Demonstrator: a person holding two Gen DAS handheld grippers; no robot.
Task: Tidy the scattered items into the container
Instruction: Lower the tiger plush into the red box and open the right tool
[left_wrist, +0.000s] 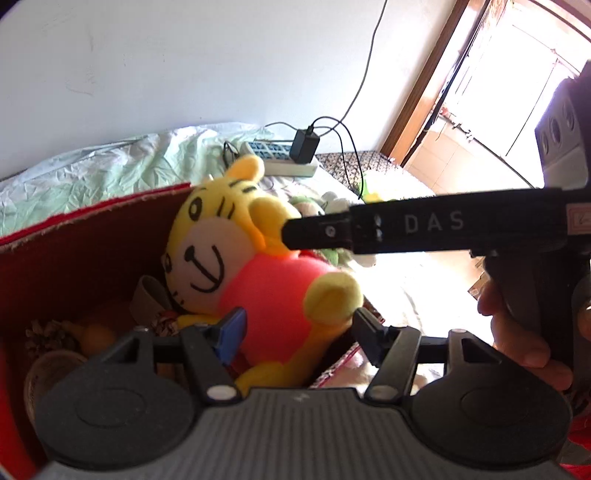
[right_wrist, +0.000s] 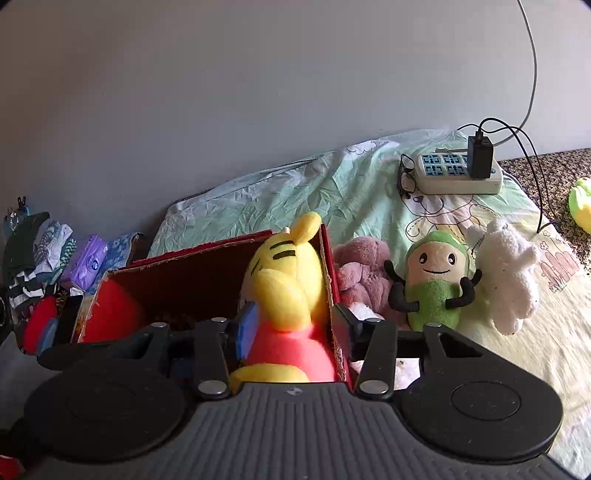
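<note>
Currently, per-item status:

Tiger: yellow plush tiger with black stripes and pink-red shirt (left_wrist: 258, 266) sits in the open red cardboard box (left_wrist: 85, 236), leaning on the box's right wall; centre of both views, also at (right_wrist: 288, 295).
Left gripper (left_wrist: 295, 328): jaws spread, one finger each side of the tiger's belly, lower centre of the left wrist view; contact with the plush unclear, probably not squeezing.
Right gripper (right_wrist: 295, 328): jaws spread, straddling the tiger and the box's right wall (right_wrist: 332, 280); left finger inside the box, right finger outside it.
Right gripper, seen from left wrist view: black body marked "DAS" enters from the right edge, tip at the tiger's ear.
Box contents: pine cone (left_wrist: 48, 332) and round tan tub (left_wrist: 44, 373), lower left of left wrist view; other bits too dark to identify.
Loose on bed: pink plush (right_wrist: 364, 269), green smiling plush with black arms (right_wrist: 436, 284), white fluffy plush (right_wrist: 506, 273), in a row just right of the box on the pale green printed sheet (right_wrist: 332, 184).
Background: white power strip with black charger (right_wrist: 461, 173), upper right of right wrist view.
</note>
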